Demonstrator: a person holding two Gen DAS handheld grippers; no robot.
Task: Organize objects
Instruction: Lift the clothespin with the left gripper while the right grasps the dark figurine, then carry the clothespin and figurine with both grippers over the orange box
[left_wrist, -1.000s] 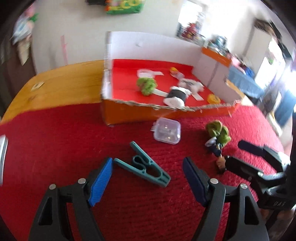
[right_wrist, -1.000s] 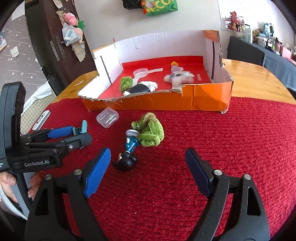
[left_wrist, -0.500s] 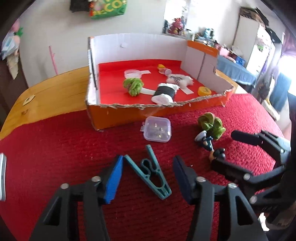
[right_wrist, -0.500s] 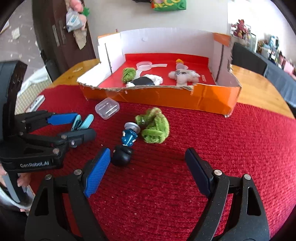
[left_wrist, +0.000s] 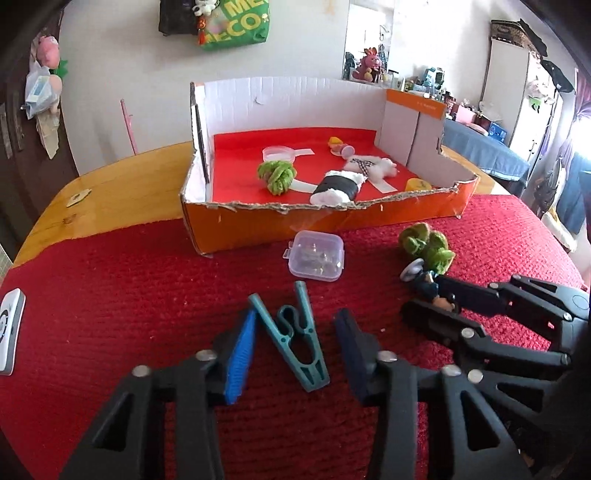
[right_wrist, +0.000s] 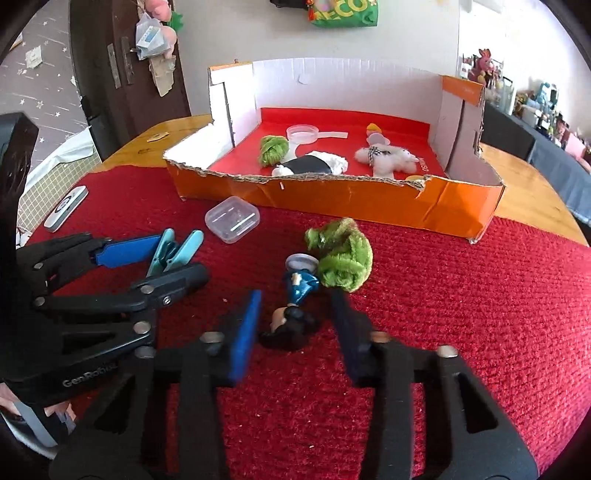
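Observation:
A teal clothes peg (left_wrist: 295, 339) lies on the red cloth, and my left gripper (left_wrist: 297, 317) is closing on it, the pads pinching it from both sides. The right wrist view shows that left gripper (right_wrist: 177, 258) with the peg's handles (right_wrist: 181, 243) sticking out past its fingers. A small figurine (right_wrist: 301, 286) with a blue body and black head lies on its side against a green plush toy (right_wrist: 343, 258). My right gripper (right_wrist: 297, 299) straddles the figurine's head. Its jaws are closing, with a sliver of cloth still showing beside the right pad.
An orange cardboard box (right_wrist: 332, 203) with a red floor stands behind and holds several small toys. A clear plastic case (right_wrist: 232, 219) sits in front of it. A white device (right_wrist: 66, 206) lies at the cloth's left edge. Bare wooden table (left_wrist: 110, 192) shows beyond the cloth.
Both pairs of jaws have narrowed sharply, the left around the peg and the right around the figurine's head. The right gripper also shifted closer to the figurine.

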